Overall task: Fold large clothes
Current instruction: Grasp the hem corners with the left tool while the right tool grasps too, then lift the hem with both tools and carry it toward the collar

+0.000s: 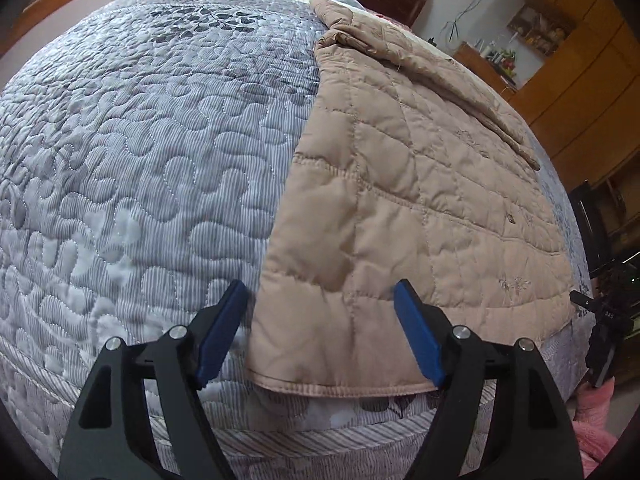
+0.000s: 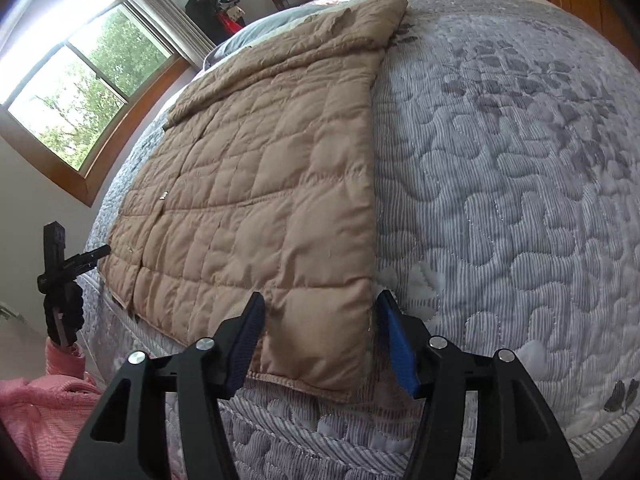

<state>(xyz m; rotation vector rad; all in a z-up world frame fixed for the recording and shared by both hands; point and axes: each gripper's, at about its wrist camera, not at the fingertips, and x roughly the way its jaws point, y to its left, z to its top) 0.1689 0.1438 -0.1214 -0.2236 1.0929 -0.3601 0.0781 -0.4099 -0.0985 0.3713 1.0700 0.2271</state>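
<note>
Left wrist view first: your left gripper (image 1: 318, 332) stands released, its blue pads (image 1: 418, 336) spread either side of the near left corner of the tan quilted coat (image 1: 400, 200), nothing pinched between them. In the right wrist view your right gripper (image 2: 322, 340) is likewise unclenched, its pads (image 2: 396, 344) straddling the coat's near right corner without pressing on it.

The coat lies flat on the grey-blue bedspread (image 1: 140, 140), already doubled lengthwise by the look of it, with its hem just at the bed's near edge and the collar end far up towards the pillows (image 2: 256, 32). A sleeve (image 1: 472, 96) seems to lie folded across the top, on the side away from the fold.

Judge it as soft, puffy and fairly light — padded layers that compress under the pads and spring back. The shell looks smooth, so a shallow bite may slip or catch only the top layer. Take hold at the two hem corners, reaching deep enough to gather every layer, preferably across the stitched hem band (image 1: 344, 388) — that seam is the firmest part. Lift both corners evenly, or the bulk will sag and skew the fold.
</note>
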